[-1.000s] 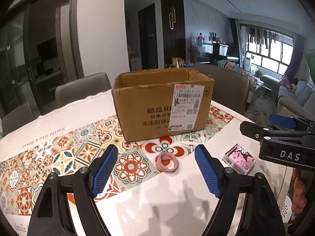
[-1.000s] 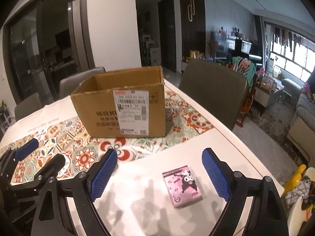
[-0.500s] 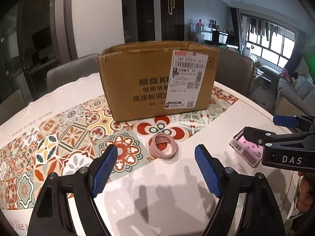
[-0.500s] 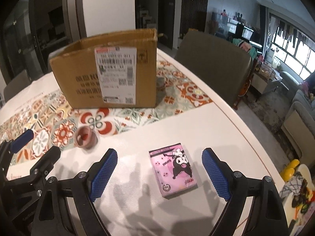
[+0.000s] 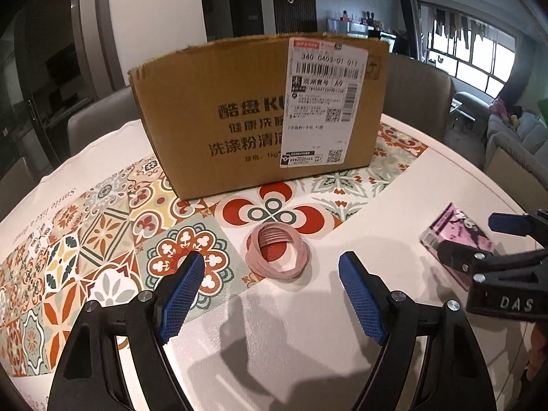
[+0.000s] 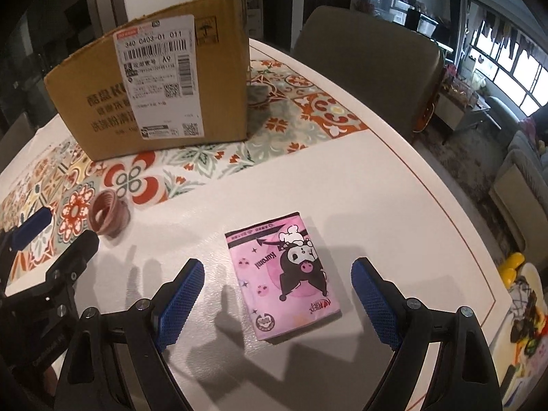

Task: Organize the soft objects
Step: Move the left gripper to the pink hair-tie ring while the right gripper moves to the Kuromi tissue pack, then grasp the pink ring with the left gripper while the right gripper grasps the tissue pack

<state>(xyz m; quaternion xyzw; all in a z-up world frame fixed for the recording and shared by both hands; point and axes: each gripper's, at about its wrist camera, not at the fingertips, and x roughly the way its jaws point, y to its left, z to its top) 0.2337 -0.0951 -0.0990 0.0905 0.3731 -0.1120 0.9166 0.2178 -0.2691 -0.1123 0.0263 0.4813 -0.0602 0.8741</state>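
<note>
Currently both wide open: left gripper point(image 5: 270, 299) faces coiled pink hair ties point(image 5: 278, 255); right gripper point(image 6: 278, 303) straddles flat pink Kuromi tissue pack point(image 6: 283, 275).

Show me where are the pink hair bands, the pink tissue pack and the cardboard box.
pink hair bands point(image 5: 278, 255): left wrist view, on the ring's near rim.
pink tissue pack point(image 6: 281, 274): right wrist view, middle of its printed face.
cardboard box point(image 5: 219, 102): left wrist view, front wall.
</note>
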